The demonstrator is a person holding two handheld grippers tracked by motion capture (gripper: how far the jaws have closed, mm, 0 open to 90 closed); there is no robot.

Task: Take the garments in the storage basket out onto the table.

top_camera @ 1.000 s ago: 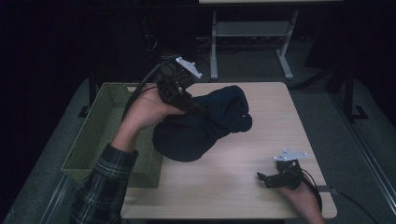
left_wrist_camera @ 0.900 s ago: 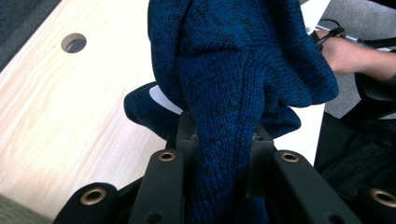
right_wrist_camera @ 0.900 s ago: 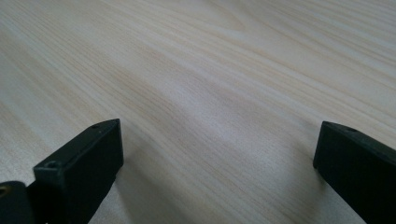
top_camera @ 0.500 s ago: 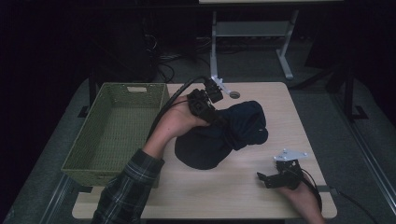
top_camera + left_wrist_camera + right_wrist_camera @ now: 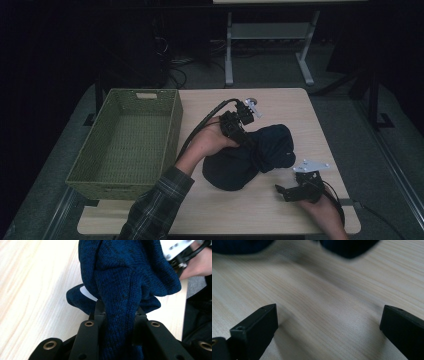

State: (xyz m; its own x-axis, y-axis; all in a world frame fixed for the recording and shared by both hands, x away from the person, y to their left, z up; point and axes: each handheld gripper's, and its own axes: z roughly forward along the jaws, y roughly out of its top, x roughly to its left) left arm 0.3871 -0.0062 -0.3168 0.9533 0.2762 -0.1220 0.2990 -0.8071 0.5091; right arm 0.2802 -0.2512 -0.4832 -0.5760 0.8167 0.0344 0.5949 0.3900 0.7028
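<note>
The left gripper (image 5: 248, 141) has its jaws clamped on a thick fold of a dark blue knitted garment (image 5: 250, 157); in the left gripper view the knit (image 5: 122, 315) is bunched tight between the two black jaws, which stand only partly closed because of the cloth's bulk. Beyond the jaws the rest of the garment lies in a rumpled heap on the pale wooden worktop (image 5: 220, 205), with a small white label (image 5: 88, 293) peeking out just past the jaw tips. Behind this gripper the person's hand and a checked sleeve (image 5: 155, 205) run back toward the near edge of the worktop, and the cable loops up over the wrist. Off to that gripper's far side, well apart from the cloth, a green woven basket (image 5: 172, 125) sits on the worktop's left end.

The right gripper (image 5: 285, 190) rests low by the near right corner of the worktop, its jaws spread wide with nothing between them but bare wood (image 5: 329, 315). The garment's dark edge (image 5: 347, 247) lies just ahead of its jaws, not touching them
</note>
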